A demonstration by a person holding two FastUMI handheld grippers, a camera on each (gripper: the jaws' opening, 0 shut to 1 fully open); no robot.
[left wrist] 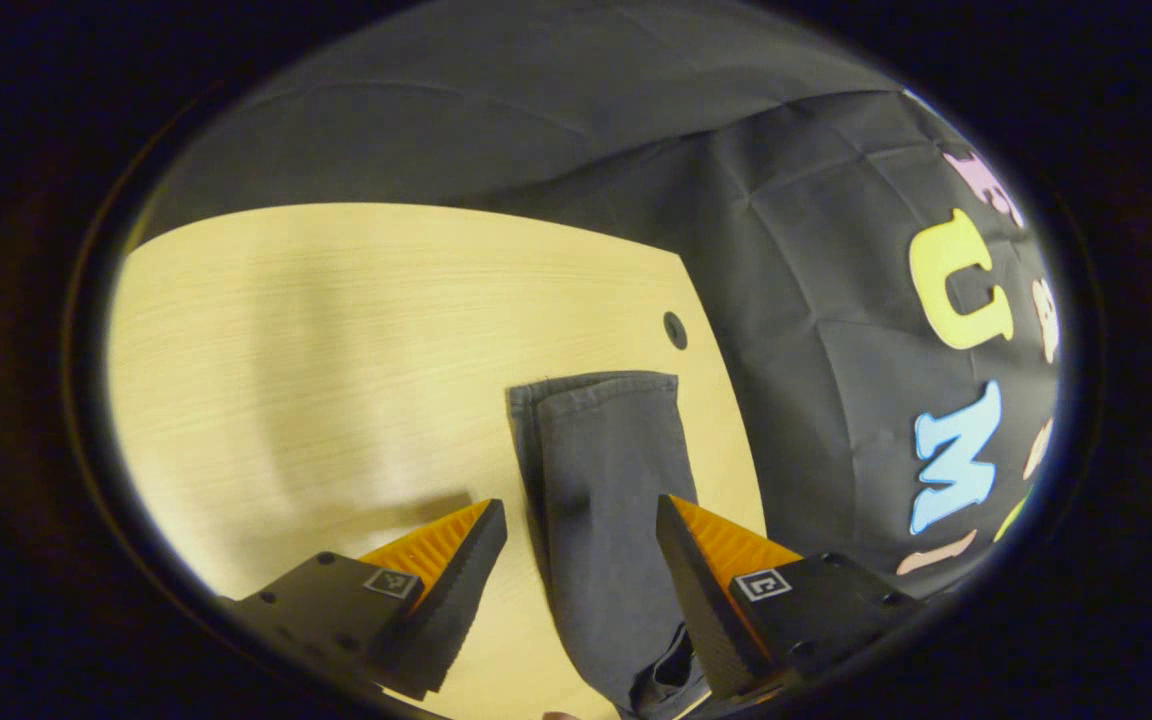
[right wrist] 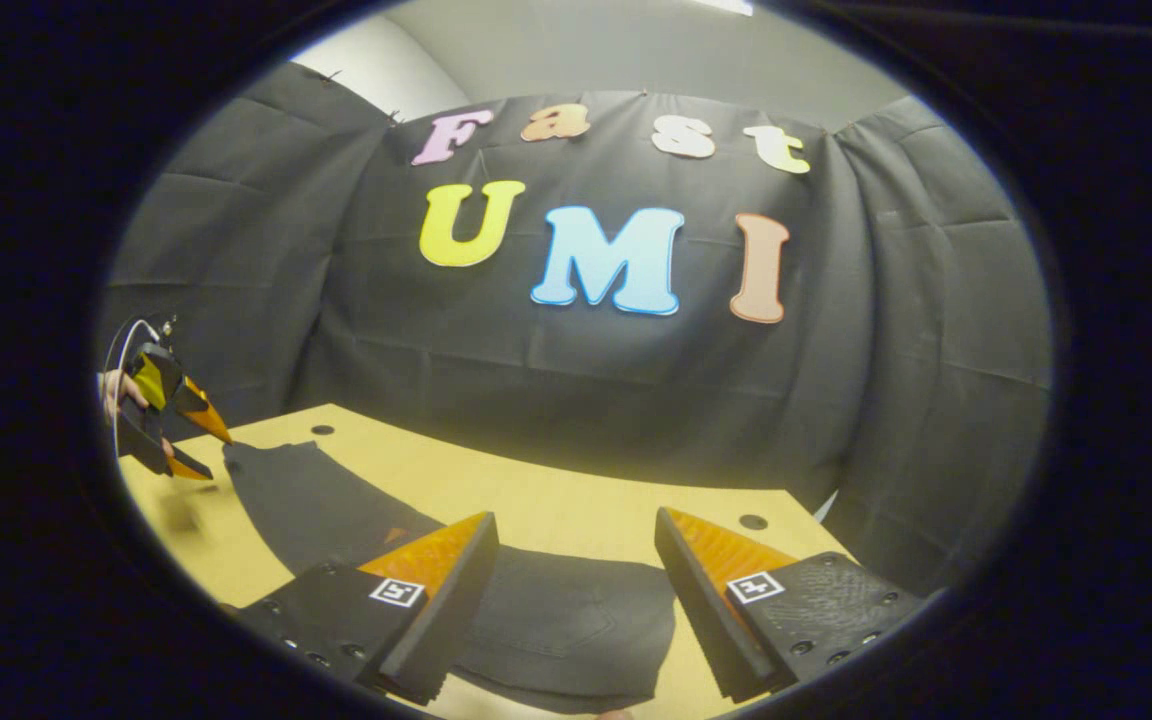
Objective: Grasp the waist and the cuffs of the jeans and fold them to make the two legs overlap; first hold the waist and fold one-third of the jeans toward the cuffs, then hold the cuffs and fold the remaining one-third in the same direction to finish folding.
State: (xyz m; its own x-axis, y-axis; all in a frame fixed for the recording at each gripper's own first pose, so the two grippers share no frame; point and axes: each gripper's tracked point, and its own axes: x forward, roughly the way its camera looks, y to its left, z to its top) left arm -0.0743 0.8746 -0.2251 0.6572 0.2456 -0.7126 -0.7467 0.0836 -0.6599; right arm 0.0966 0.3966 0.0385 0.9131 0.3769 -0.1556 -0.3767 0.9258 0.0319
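Both jaws stand wide open and empty, left gripper (left wrist: 581, 520) above the cuffs, right gripper (right wrist: 576, 560) over the waist of the jeans (right wrist: 556, 625) lying flat on the table (left wrist: 336, 330); closing shallowly risks pinching one layer, leaving legs misaligned.

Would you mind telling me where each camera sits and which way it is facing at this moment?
Left gripper view: rides on the open left gripper, looking down at the jeans cuff end on the table.
Right gripper view: rides on the open right gripper, facing the booth wall across the jeans' wider end; farther off, a hand holds the left gripper.
Shared: the jeans, the table and the left gripper.
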